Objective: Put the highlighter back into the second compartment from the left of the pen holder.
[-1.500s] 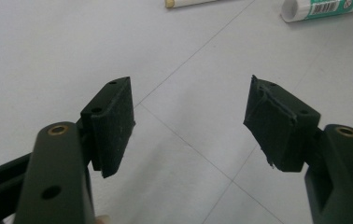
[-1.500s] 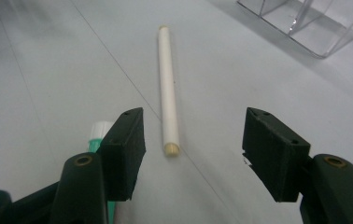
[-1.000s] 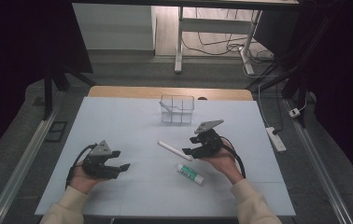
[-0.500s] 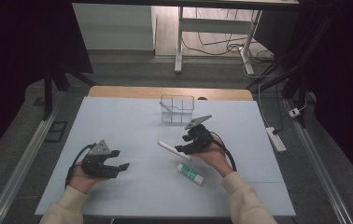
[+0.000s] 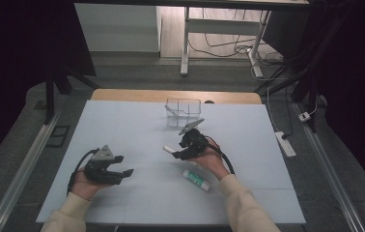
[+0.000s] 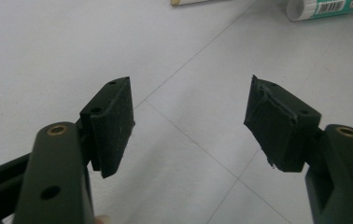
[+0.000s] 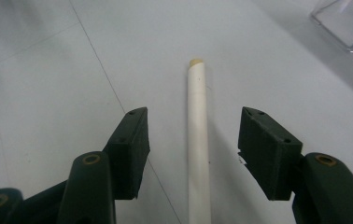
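Note:
A white stick [image 7: 198, 140] with a tan tip lies flat on the pale table [image 5: 122, 125]. My right gripper [image 7: 193, 135] straddles it, one pad on each side with gaps showing, so nothing is gripped. Its jaws have just been closing with the stick between them. From above, the right gripper [image 5: 178, 151] covers most of the stick [image 5: 168, 150]. My left gripper [image 5: 122, 166] rests at the front left, and its jaws [image 6: 191, 107] stand open over bare table. A white tube with a green label [image 5: 196, 179] lies in front of the right hand.
A clear plastic box [image 5: 183, 108] stands at the middle back of the table, and its corner [image 7: 347, 23] lies just beyond the stick. The labelled tube [image 6: 324, 7] and the stick's end [image 6: 188, 2] lie ahead of the left jaws. A power strip [image 5: 285, 143] lies off the table's right edge.
My right gripper has moved left and slightly down onto the white stick and now straddles it. The left hand has kept still.

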The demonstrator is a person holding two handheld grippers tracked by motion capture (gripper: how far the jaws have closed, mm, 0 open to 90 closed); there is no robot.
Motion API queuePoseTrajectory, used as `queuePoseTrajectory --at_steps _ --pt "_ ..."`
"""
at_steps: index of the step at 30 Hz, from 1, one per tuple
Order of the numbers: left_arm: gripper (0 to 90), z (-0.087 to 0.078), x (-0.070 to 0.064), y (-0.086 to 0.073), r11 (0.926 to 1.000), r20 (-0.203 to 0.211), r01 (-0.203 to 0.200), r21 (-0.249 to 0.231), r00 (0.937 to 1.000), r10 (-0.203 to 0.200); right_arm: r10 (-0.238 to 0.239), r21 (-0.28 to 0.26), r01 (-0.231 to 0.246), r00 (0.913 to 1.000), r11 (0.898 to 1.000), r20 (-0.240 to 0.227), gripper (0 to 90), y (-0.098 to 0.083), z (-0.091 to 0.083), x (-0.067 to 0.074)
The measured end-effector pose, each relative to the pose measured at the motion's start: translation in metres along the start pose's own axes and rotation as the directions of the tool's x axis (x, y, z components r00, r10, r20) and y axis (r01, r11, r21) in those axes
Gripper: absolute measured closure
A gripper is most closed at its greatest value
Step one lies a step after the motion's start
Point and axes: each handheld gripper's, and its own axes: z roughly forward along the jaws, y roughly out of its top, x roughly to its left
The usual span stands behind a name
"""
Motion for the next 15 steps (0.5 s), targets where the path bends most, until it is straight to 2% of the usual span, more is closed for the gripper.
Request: queuePoseTrajectory --at_steps 6,15 --pt "32.1 0.000 0.001 -0.001 1.0000 -0.001 0.001 0.002 1.0000 -0.001 -0.031 0.036 0.031 0.9995 0.999 0.011 47.1 0.003 0.013 0.001" --pt "32.0 0.001 0.001 -0.001 1.0000 -0.002 0.001 0.005 1.0000 -0.001 -0.049 0.070 0.048 0.9986 0.996 0.019 55.0 0.003 0.019 0.001"
